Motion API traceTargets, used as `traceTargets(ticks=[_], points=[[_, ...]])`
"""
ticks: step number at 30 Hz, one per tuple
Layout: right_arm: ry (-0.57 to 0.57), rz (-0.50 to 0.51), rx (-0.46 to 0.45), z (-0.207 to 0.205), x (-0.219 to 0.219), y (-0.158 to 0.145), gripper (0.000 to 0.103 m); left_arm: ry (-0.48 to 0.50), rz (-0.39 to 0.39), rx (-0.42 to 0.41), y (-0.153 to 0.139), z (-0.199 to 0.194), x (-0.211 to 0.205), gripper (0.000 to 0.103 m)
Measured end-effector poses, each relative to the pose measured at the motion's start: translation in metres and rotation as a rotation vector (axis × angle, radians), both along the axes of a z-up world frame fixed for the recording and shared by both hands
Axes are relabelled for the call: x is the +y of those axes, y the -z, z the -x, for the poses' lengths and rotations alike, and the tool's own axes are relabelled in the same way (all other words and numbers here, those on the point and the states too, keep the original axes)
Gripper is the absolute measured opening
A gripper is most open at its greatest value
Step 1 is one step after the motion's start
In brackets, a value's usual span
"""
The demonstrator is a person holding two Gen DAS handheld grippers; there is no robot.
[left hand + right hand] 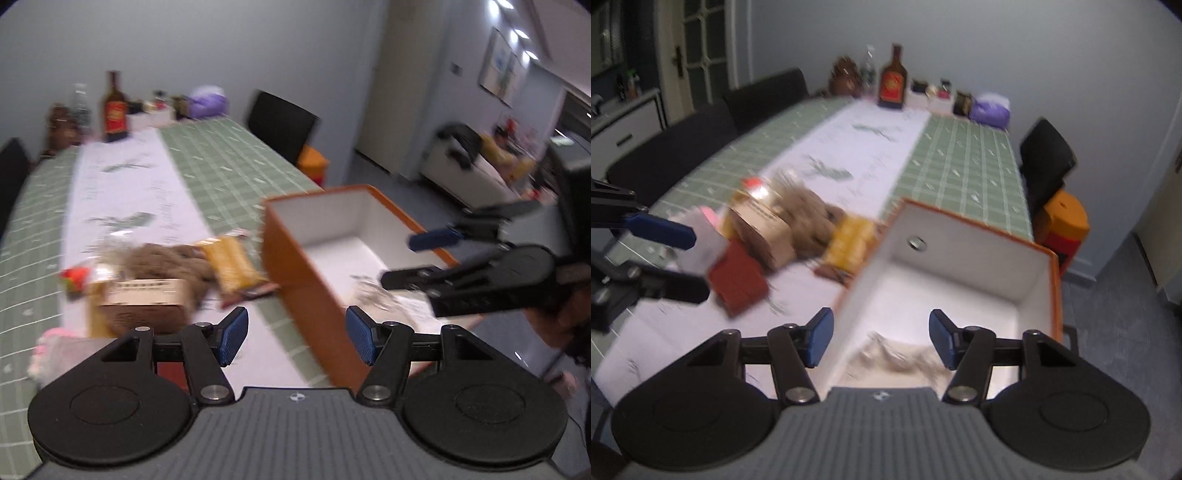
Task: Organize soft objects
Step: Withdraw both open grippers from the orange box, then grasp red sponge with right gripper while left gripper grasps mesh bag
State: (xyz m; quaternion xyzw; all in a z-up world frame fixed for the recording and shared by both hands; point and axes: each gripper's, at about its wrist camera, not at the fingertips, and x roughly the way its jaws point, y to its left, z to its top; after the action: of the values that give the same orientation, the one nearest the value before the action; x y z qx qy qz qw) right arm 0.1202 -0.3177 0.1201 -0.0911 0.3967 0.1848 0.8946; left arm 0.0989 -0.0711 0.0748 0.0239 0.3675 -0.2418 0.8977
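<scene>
An orange box with a white inside (295,273) (964,254) stands at the table's near right corner. A pale crumpled cloth (384,299) (901,356) lies in it. A brown plush toy (166,258) (809,218), a yellow packet (232,266) (849,240), a tan carton (144,295) (764,229), a red box (738,280) and a pink soft item (55,350) lie left of the box. My left gripper (295,338) (687,258) is open and empty above the table beside the box. My right gripper (881,341) (410,258) is open and empty over the box.
The long table has a green checked cloth (229,170) with a white runner (857,147). A dark bottle (115,109) (893,83), jars and a purple bag (991,109) stand at its far end. Black chairs (280,125) (1047,162) line both sides. An orange stool (1063,225) stands at the right.
</scene>
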Motion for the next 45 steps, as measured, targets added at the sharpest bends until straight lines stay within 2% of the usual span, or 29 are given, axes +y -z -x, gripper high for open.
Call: traceTargets(ticks=[5,9,11,14,19,24,28,35,40,43,44,45], points=[[-0.064,-0.125,-0.05,0.02,0.048,0.003,0.065,-0.163,0.034,-0.043,0.01,0.009,0.056,0.071],[-0.098,-0.194,-0.055,0.031,0.084,0.024,0.068,-0.254,0.017,-0.09,0.027,0.02,0.083,0.071],[-0.102,-0.201,-0.06,0.034,0.101,0.04,0.072,-0.285,0.021,-0.094,0.041,0.024,0.093,0.071],[-0.08,-0.185,-0.074,0.033,0.121,0.067,0.073,-0.306,0.005,-0.084,0.066,0.028,0.104,0.073],[-0.049,-0.157,-0.03,0.019,0.139,0.107,0.078,-0.348,-0.038,-0.056,0.099,0.02,0.112,0.074],[-0.085,-0.123,-0.004,0.003,0.151,0.124,0.088,-0.458,0.063,-0.013,0.115,0.007,0.142,0.084],[-0.11,-0.09,-0.009,-0.013,0.162,0.128,0.089,-0.543,0.126,0.052,0.126,-0.008,0.163,0.084],[-0.142,-0.047,0.015,-0.048,0.184,0.142,0.089,-0.581,0.215,0.133,0.142,-0.038,0.171,0.085],[-0.153,-0.067,0.051,-0.061,0.186,0.153,0.089,-0.598,0.298,0.168,0.149,-0.048,0.174,0.085],[-0.155,-0.092,0.081,-0.063,0.187,0.159,0.085,-0.593,0.334,0.174,0.151,-0.052,0.171,0.08],[-0.15,-0.089,0.078,-0.061,0.188,0.159,0.08,-0.597,0.335,0.175,0.151,-0.052,0.17,0.076],[-0.152,-0.085,0.076,-0.06,0.189,0.159,0.079,-0.6,0.337,0.173,0.151,-0.054,0.168,0.072]])
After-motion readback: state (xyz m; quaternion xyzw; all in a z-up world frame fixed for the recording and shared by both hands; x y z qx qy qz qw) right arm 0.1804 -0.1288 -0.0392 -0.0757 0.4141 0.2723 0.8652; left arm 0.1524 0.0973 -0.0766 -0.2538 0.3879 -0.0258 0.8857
